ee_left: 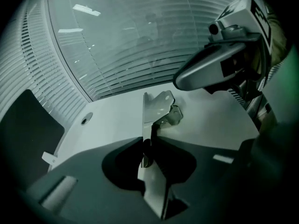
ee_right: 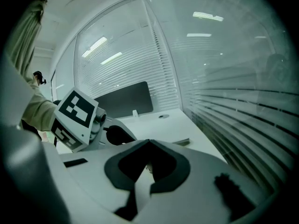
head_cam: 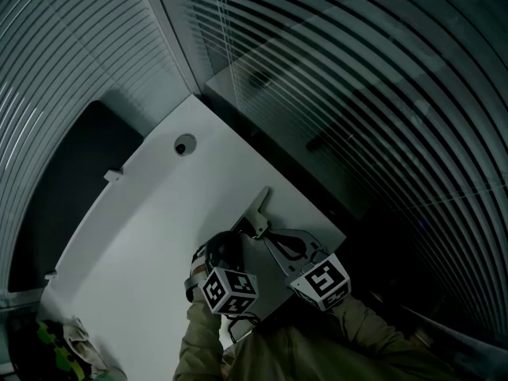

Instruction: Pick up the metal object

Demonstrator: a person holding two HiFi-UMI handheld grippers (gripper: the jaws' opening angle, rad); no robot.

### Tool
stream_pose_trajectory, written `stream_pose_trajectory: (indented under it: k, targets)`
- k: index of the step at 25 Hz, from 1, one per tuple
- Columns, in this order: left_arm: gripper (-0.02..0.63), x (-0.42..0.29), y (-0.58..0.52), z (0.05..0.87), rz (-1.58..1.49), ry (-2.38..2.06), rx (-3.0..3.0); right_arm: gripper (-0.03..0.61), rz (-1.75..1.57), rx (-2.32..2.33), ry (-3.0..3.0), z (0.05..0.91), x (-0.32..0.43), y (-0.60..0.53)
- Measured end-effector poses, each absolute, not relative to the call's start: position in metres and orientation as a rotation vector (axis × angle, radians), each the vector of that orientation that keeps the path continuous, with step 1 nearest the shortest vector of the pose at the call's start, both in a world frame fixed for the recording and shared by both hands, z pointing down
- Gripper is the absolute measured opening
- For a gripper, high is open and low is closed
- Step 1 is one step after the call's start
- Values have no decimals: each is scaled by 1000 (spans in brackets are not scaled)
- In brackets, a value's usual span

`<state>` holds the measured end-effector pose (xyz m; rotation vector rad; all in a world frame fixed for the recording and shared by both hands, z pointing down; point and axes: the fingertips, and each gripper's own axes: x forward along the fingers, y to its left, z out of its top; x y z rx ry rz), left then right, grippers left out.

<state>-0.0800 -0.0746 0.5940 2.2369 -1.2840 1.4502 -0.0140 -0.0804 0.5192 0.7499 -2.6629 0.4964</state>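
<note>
White table (head_cam: pixel 135 244) fills the middle of the shot, slatted blinds (head_cam: pixel 357 94) curving round behind it. Both tools are crowded together at the near edge, and that looks deliberate, since the work is right there.

The left gripper (ee_left: pixel 147 146) has its jaws pinched on the lower edge of the metal object (ee_left: pixel 158 105). It's a flat plate with a small hinged bit at its side, standing on edge straight out from the tips. Gripping that thin edge looks like the only easy hold, because a flat plate gives nothing else to bite. Whether it's clear of the table, I can't tell.

The right gripper (ee_right: pixel 148 143) sits just beside it with its jaws closed tip to tip, nothing clearly between them. I'd say it's waiting in support.

On pose, the olive sleeve (head_cam: pixel 198 344) comes up from below. Both grippers point away from the body toward the blinds, marker cubes nearest the person.
</note>
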Motion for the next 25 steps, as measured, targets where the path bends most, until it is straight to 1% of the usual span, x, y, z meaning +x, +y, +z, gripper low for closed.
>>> stream_pose_trajectory:
  k: [3,4,5,11,19,23,25]
  targets:
    - [65,-81,-75,594,1475,-1250,2167,3,494,750,-2666,517,-14,-78]
    - [45,-81,-76,594,1466,-1235,2142,3,493,752,-2666,517,-14,-78]
    - [38,-81,-75,594,1444,-1218,2115,3,492,753,-2667,517,-13,-78]
    - [31,-75,-63,590,1142,-1150,1978,3,488,765,-2668,510,-9,-75]
    - [25,-73,-46,573,644,-1142,1864,3,468,785,-2676,504,-5,-77]
    - [25,-83,-46,554,591,-1265,1983,3,463,789,-2690,507,-6,-77]
    - [25,-86,-44,531,559,-1327,2082,3,447,792,-2697,499,-7,-74]
